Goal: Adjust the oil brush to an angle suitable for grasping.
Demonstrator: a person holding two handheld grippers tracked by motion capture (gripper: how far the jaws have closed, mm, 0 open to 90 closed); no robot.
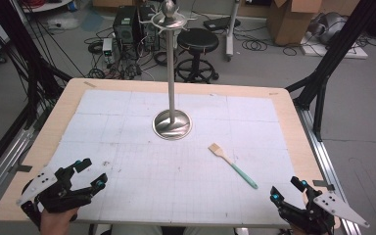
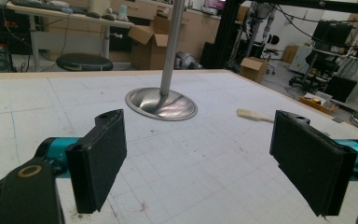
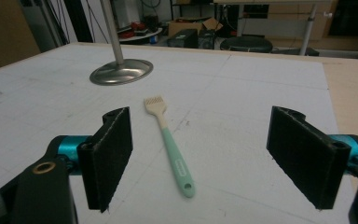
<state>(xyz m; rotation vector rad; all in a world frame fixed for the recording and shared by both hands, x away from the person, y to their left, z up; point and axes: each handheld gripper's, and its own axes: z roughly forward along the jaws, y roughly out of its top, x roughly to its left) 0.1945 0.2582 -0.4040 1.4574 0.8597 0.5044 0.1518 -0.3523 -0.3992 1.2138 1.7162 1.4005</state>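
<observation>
A pastry brush [image 1: 232, 164] with a teal handle and pale bristle head lies flat on the white gridded mat, right of centre. In the right gripper view the pastry brush [image 3: 170, 144] lies ahead between the jaws, handle end nearest. My right gripper [image 1: 287, 190] is open at the near right corner, a short way from the handle end. At the near left corner my left gripper [image 1: 91, 173] is open and holds nothing. A tall metal stand [image 1: 172, 122] with a round base stands mid-table; the left gripper view shows its base [image 2: 161, 103] ahead and the pastry brush [image 2: 254, 115] to the right.
The white mat [image 1: 127, 147] covers most of the wooden table [image 1: 54, 122]. Hooks crown the stand's top [image 1: 169, 18]. Beyond the table are a black stool [image 1: 197, 41], computer cases, cables, and cardboard boxes [image 1: 289, 19] on the floor.
</observation>
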